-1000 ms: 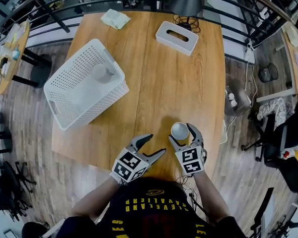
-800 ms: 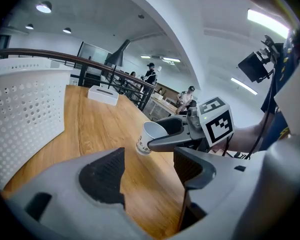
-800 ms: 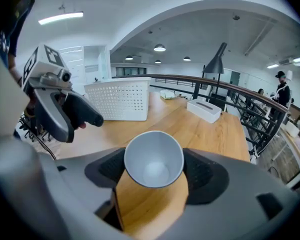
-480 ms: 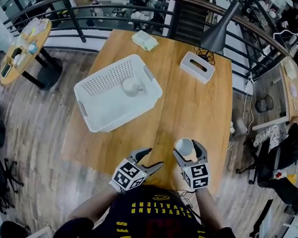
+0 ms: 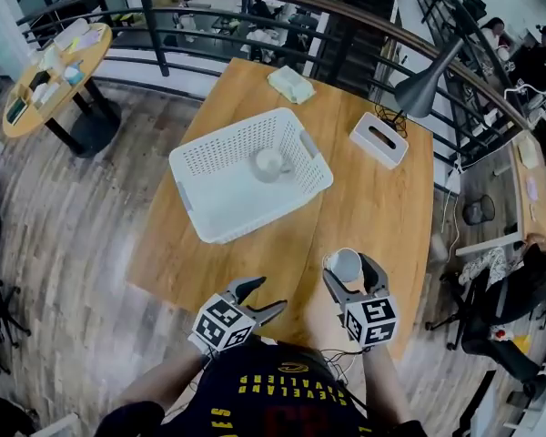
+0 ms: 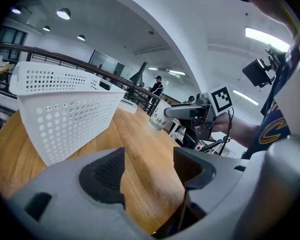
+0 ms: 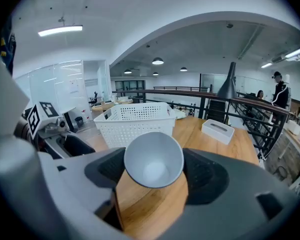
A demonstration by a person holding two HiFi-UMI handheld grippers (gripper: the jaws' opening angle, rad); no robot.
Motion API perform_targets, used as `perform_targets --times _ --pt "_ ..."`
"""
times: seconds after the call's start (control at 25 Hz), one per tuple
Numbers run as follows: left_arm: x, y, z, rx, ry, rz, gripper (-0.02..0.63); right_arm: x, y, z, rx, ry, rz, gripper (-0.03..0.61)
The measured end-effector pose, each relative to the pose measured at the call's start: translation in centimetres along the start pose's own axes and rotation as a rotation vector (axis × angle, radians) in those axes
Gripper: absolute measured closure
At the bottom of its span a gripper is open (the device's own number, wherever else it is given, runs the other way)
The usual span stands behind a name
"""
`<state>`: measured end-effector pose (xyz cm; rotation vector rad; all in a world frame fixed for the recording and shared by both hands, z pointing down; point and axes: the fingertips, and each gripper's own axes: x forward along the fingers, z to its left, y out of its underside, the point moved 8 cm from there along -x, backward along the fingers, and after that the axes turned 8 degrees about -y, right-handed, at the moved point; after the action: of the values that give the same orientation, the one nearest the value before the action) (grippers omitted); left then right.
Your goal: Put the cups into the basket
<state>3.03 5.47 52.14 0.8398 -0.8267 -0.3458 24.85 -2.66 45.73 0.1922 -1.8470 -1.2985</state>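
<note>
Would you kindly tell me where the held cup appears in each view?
Head view: cup lower centre-right, in the right gripper.
Left gripper view: cup near centre, right of the basket.
Right gripper view: cup centre, between the jaws.
Shared landmark: basket.

free: bare table (image 5: 373, 208) from near edge to basket (image 5: 255, 221), plus strip along right edge | basket: open on top, cup (image 5: 271, 164) inside toward its far side | obstacles: tissue box (image 5: 379, 140) near right edge; cloth (image 5: 291, 85) at far edge; lamp (image 5: 420, 89) over far-right corner
</note>
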Motion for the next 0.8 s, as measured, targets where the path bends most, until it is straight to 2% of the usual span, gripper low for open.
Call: perform_targets --times 0.28,0.56,0.8 --pt "-1.9 -0.9 0.1 -0.007 -0.067 -0.050 0.321 1.0 -3.3 0.9 -0.060 -0.088 -0.034 0.234" --pt "-2.7 -1.9 -2.4 -0.029 -0.149 -0.103 0.321 1.9 -6.8 0.4 -0.185 -0.196 -0.092 0.233" --pt "-4.4 -3.3 -3.5 -0.026 -0.220 -0.160 0.321 3.0 -10.2 -0.4 -0.240 -0.277 -0.147 0.234"
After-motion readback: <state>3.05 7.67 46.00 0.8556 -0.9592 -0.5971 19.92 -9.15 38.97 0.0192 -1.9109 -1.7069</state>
